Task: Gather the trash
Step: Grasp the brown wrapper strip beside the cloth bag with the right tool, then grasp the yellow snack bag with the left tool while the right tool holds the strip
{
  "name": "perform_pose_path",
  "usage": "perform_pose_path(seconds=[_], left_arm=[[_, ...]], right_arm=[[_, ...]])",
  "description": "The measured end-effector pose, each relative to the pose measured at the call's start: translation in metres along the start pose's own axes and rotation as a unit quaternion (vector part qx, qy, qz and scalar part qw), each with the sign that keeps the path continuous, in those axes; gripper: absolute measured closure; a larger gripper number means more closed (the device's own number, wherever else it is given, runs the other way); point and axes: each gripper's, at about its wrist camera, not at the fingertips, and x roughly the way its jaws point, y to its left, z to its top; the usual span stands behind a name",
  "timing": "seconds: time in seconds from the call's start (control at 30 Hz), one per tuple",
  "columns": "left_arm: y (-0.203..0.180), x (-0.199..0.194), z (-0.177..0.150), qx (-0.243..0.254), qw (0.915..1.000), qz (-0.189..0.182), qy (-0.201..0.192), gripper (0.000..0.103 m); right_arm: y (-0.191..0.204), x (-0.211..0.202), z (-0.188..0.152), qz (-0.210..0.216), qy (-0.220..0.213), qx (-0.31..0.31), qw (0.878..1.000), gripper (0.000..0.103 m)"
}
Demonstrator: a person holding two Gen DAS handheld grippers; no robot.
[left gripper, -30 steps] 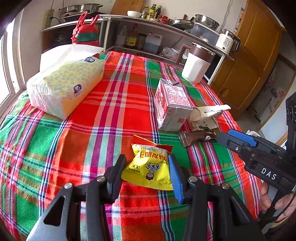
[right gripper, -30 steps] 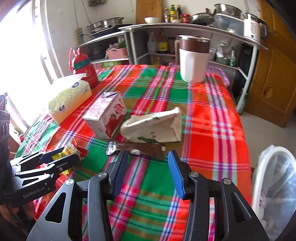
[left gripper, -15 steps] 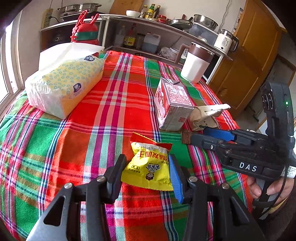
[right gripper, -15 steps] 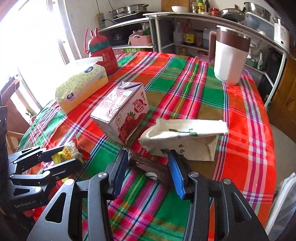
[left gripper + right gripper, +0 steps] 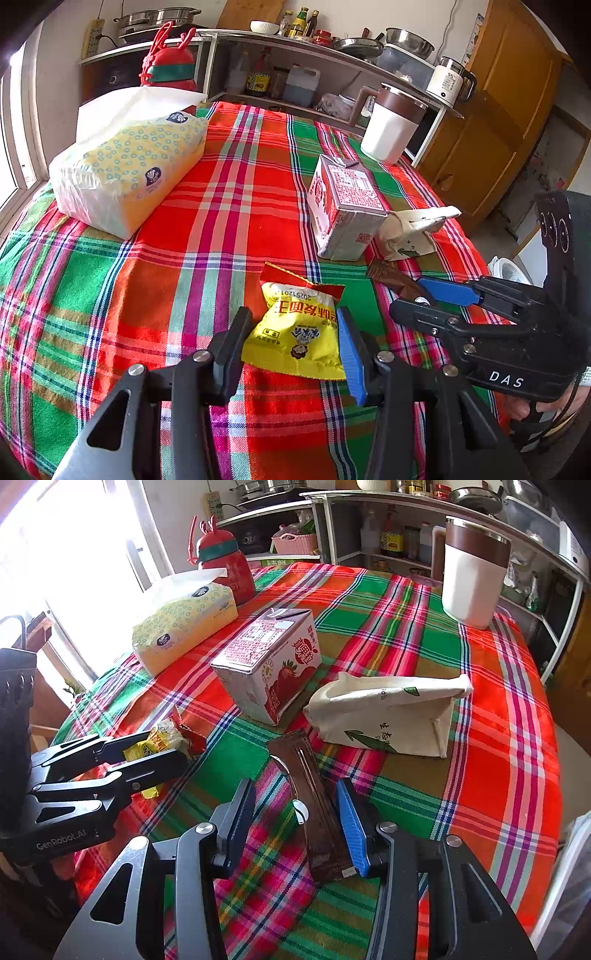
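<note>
A yellow and red snack packet [image 5: 299, 328] lies on the plaid tablecloth between the open fingers of my left gripper [image 5: 293, 345]; it also shows in the right wrist view [image 5: 162, 738]. A brown wrapper [image 5: 314, 805] with a small white bit beside it lies between the open fingers of my right gripper [image 5: 295, 823]; its end shows in the left wrist view [image 5: 391, 278]. A strawberry milk carton [image 5: 269, 664] and a crumpled white paper bag [image 5: 388, 712] lie further in on the table.
A tissue pack [image 5: 129, 173], a red bottle [image 5: 221, 568] and a white and brown jug [image 5: 474, 572] stand on the table [image 5: 509, 709]. A white bin with a liner [image 5: 580, 853] is off the table's right edge. Shelves with kitchenware stand behind.
My right gripper has moved forward and down over the table so the brown wrapper now lies between its fingers. My left gripper has stayed around the yellow packet.
</note>
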Motion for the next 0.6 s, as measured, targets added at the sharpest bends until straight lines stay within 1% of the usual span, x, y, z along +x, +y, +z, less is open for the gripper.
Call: perform_pose_path(seconds=[0.17,0.2,0.23,0.27,0.33,0.4,0.53,0.6], left_arm=[[-0.002,-0.001,-0.001,0.001,1.0000,0.002,0.000,0.056],[-0.003,-0.001,-0.001,0.003,1.0000,0.004,0.001,0.056],[-0.004,-0.001,-0.001,0.004,1.0000,0.006,0.000,0.056],[-0.005,-0.001,-0.001,0.005,1.0000,0.005,0.001,0.056],[-0.007,-0.001,-0.001,0.006,1.0000,0.002,0.001,0.056],[-0.010,-0.002,-0.002,0.007,1.0000,0.002,0.001,0.056],[-0.015,-0.004,-0.002,0.010,0.9999,0.001,-0.001,0.057],[-0.018,-0.006,-0.001,0.013,0.9999,0.001,-0.004,0.058]], right_arm=[[0.000,-0.003,-0.004,-0.011,-0.007,0.008,1.000,0.057],[0.000,-0.004,-0.005,-0.015,-0.008,0.010,1.000,0.059],[0.000,-0.005,-0.006,-0.025,-0.009,0.010,1.000,0.065],[0.000,-0.006,-0.008,-0.031,-0.010,0.010,0.999,0.068],[-0.001,-0.008,-0.011,-0.037,-0.013,0.013,0.999,0.079],[-0.002,-0.011,-0.014,-0.037,-0.015,0.017,0.999,0.081],[-0.004,-0.017,-0.019,-0.044,-0.023,0.027,0.998,0.082],[-0.005,-0.020,-0.021,-0.040,-0.026,0.035,0.998,0.083]])
